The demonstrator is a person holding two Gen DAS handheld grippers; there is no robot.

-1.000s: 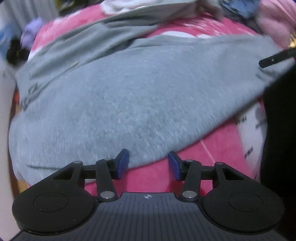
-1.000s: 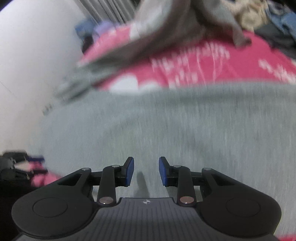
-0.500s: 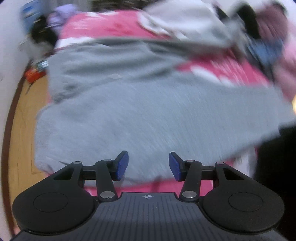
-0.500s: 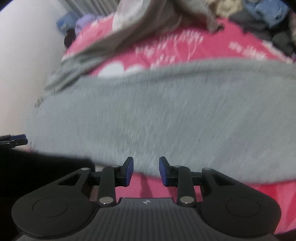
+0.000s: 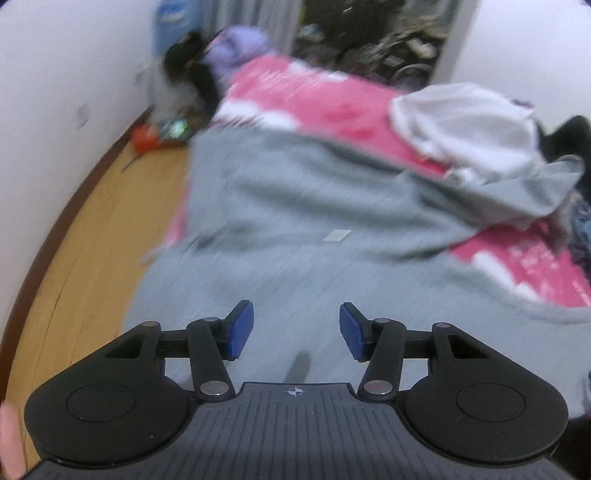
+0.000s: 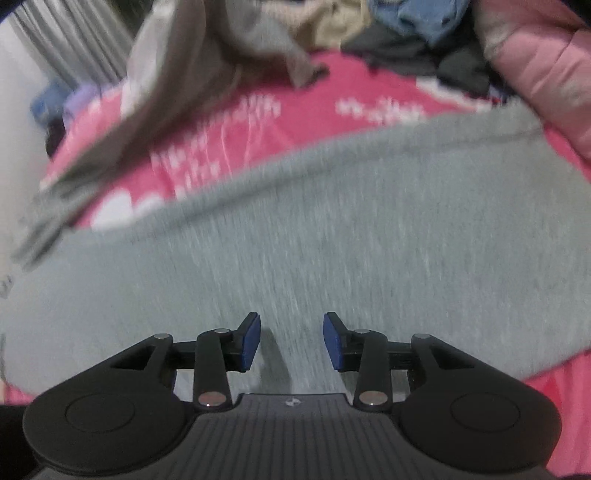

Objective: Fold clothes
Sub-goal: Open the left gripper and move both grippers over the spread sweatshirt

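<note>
Grey fleece fills most of both views: a grey sweatshirt (image 5: 303,236) lies spread over a pink printed bedspread (image 5: 306,96), directly ahead of and beneath both claws. The left gripper (image 5: 296,330) hangs over the garment with its blue pads (image 5: 240,330) set well apart and nothing between them. Ahead of it a small pale label (image 5: 336,235) sits on the grey cloth. Further ahead and to its right a white garment (image 5: 465,122) is heaped on the bedspread, overlapping part of the sweatshirt. To its left runs a wooden floor (image 5: 92,236), with a red object (image 5: 146,138) at the far end by the white wall (image 5: 55,74).

The right gripper (image 6: 291,341) also sits over the grey sweatshirt (image 6: 332,229), its pads parted and gripping nothing. Beyond the garment's far edge the pink bedspread (image 6: 236,122) shows white print. Far ahead lies a pile of clothes (image 6: 388,26), and to the far right a pink padded garment (image 6: 546,70). Both views are smeared by motion, so the sweatshirt's folds are hard to read.
</note>
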